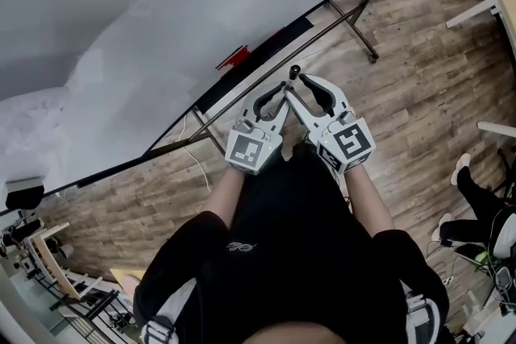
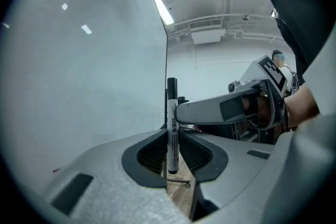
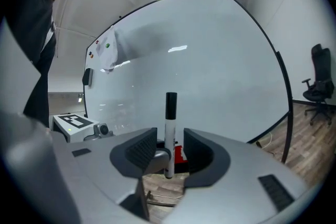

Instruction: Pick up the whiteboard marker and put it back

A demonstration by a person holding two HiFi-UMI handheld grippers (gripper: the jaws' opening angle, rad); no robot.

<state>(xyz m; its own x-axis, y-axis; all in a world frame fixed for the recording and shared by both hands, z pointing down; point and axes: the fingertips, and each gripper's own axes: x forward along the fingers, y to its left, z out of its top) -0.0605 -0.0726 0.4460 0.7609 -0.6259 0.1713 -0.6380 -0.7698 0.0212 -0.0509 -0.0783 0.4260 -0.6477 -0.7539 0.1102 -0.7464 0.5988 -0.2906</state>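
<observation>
Two grippers meet tip to tip in front of the whiteboard (image 1: 145, 20), above the wooden floor (image 1: 403, 93). The left gripper (image 2: 172, 140) has its jaws clamped on the whiteboard marker (image 2: 171, 123), which stands upright with its black cap (image 2: 171, 86) on top. The right gripper (image 3: 170, 150) has its jaws spread wide on either side of that same marker, with a gap on each side and neither pad touching it.
</observation>
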